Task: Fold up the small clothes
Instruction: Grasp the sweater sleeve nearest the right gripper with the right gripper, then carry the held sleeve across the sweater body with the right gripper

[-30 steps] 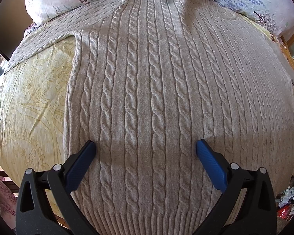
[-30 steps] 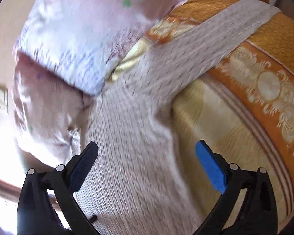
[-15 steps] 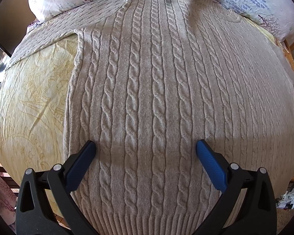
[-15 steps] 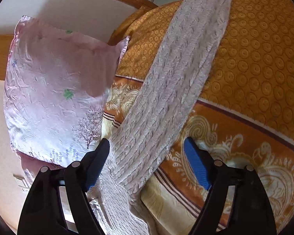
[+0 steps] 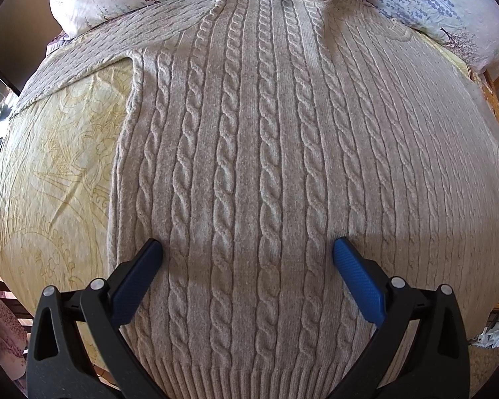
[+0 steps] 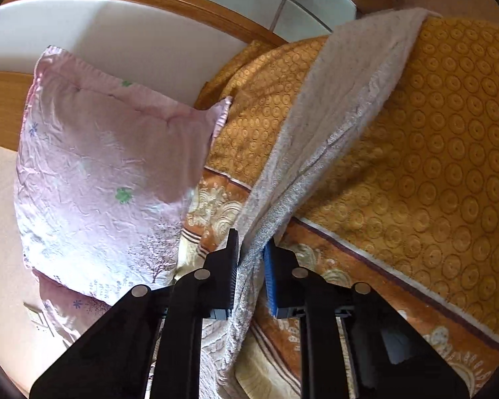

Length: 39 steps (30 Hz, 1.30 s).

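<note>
Beige cable-knit sweater (image 5: 249, 166) flat on bed (image 5: 56, 173), left hand-held gripper (image 5: 248, 249) wide open above near hem, right hand-held gripper (image 6: 251, 249) clamped on sleeve (image 6: 332, 126), pillow (image 6: 109, 179) left

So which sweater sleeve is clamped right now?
The right sleeve: the right gripper is shut on it. The other sleeve lies flat, untouched; the left gripper is open.

A patterned bedspread (image 5: 60, 166) carries the sweater (image 5: 266, 166) and pillows (image 6: 99, 183).

A beige cable-knit sweater (image 5: 249, 166) lay on a pale-yellow patterned bedspread (image 5: 50, 173); the pillow (image 6: 99, 183) was pink and floral-printed.
</note>
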Motion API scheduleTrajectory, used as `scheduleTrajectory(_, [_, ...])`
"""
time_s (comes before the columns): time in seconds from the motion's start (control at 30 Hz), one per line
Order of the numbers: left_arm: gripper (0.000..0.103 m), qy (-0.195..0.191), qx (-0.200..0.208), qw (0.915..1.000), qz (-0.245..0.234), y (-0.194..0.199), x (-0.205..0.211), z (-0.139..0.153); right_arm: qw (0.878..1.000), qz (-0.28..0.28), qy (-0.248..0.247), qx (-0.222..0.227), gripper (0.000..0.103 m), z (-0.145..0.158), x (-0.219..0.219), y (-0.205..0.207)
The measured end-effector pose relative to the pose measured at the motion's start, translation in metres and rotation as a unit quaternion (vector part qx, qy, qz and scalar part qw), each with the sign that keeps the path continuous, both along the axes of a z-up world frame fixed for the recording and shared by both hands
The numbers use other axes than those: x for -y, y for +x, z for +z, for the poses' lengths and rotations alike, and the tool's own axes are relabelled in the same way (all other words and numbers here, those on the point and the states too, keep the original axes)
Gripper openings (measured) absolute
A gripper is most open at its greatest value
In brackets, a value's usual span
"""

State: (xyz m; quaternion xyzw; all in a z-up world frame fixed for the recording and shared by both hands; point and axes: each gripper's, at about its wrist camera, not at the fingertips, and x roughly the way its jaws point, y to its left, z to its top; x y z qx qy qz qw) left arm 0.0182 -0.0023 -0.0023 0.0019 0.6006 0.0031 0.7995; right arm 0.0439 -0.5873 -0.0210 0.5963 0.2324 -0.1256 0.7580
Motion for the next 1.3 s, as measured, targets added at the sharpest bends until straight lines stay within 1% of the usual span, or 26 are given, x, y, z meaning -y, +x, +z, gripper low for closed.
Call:
scheduleTrajectory(0.13, [0.101, 0.0, 0.0, 1.0, -0.003, 0.003, 0.001, 0.0, 0.998, 0.041, -0.035, 0.042, 0.015, 0.03, -0.01, 0.012])
scheduleTrajectory(0.27, [0.101, -0.001, 0.002, 1.0, -0.007, 0.004, 0.001, 0.002, 0.988, 0.1, -0.053, 0.103, 0.015, 0.062, -0.038, 0.026])
scheduleTrajectory(0.37, [0.101, -0.006, 0.004, 0.9999, -0.009, 0.009, -0.001, 0.003, 0.974, 0.169, -0.066, 0.138, 0.015, 0.084, -0.075, 0.042])
scheduleTrajectory(0.43, [0.101, -0.016, 0.009, 0.9998, -0.007, 0.012, -0.005, 0.005, 0.96, 0.224, -0.08, 0.145, 0.015, 0.095, -0.11, 0.053])
scheduleTrajectory(0.47, [0.101, -0.027, 0.014, 0.9995, -0.004, 0.014, -0.01, 0.008, 0.953, 0.252, -0.088, 0.144, 0.015, 0.099, -0.129, 0.059])
scheduleTrajectory(0.53, [0.101, -0.061, 0.027, 0.9977, 0.009, 0.016, -0.021, 0.014, 0.937, 0.307, -0.103, 0.131, 0.015, 0.098, -0.17, 0.07])
scheduleTrajectory(0.57, [0.101, -0.083, 0.037, 0.9957, 0.019, 0.016, -0.028, 0.018, 0.928, 0.336, -0.108, 0.117, 0.015, 0.092, -0.191, 0.077])
scheduleTrajectory(0.6, [0.101, -0.094, 0.045, 0.9942, 0.027, 0.015, -0.034, 0.02, 0.921, 0.358, -0.112, 0.101, 0.015, 0.085, -0.209, 0.082])
scheduleTrajectory(0.67, [0.101, -0.106, 0.064, 0.9913, 0.045, 0.014, -0.046, 0.027, 0.908, 0.396, -0.122, 0.058, 0.015, 0.067, -0.244, 0.091])
scheduleTrajectory(0.73, [0.101, -0.108, 0.081, 0.9893, 0.055, 0.011, -0.059, 0.031, 0.9, 0.416, -0.128, 0.034, 0.015, 0.052, -0.269, 0.094])
scheduleTrajectory(0.83, [0.101, -0.115, 0.098, 0.9862, 0.067, 0.006, -0.069, 0.038, 0.9, 0.419, -0.119, 0.017, 0.015, 0.038, -0.278, 0.092])
scheduleTrajectory(1.03, [0.101, -0.119, 0.105, 0.9843, 0.077, 0.01, -0.074, 0.039, 0.91, 0.399, -0.114, 0.005, 0.015, 0.037, -0.285, 0.097])
scheduleTrajectory(1.13, [0.101, -0.122, 0.111, 0.9834, 0.075, 0.014, -0.075, 0.041, 0.907, 0.405, -0.119, -0.012, 0.016, 0.031, -0.295, 0.101])
scheduleTrajectory(1.17, [0.101, -0.123, 0.115, 0.9831, 0.072, 0.015, -0.075, 0.043, 0.905, 0.408, -0.122, -0.023, 0.02, 0.028, -0.3, 0.101])
scheduleTrajectory(1.2, [0.101, -0.123, 0.119, 0.9828, 0.069, 0.016, -0.074, 0.045, 0.902, 0.413, -0.122, -0.035, 0.028, 0.024, -0.304, 0.102])
scheduleTrajectory(1.23, [0.101, -0.123, 0.123, 0.9826, 0.065, 0.017, -0.074, 0.046, 0.899, 0.421, -0.115, -0.039, 0.042, 0.02, -0.307, 0.102])
scheduleTrajectory(1.27, [0.101, -0.124, 0.126, 0.9823, 0.061, 0.019, -0.073, 0.047, 0.899, 0.421, -0.119, -0.035, 0.047, 0.022, -0.309, 0.1])
scheduleTrajectory(1.3, [0.101, -0.125, 0.129, 0.9822, 0.057, 0.021, -0.072, 0.049, 0.895, 0.426, -0.126, -0.036, 0.052, 0.026, -0.311, 0.099])
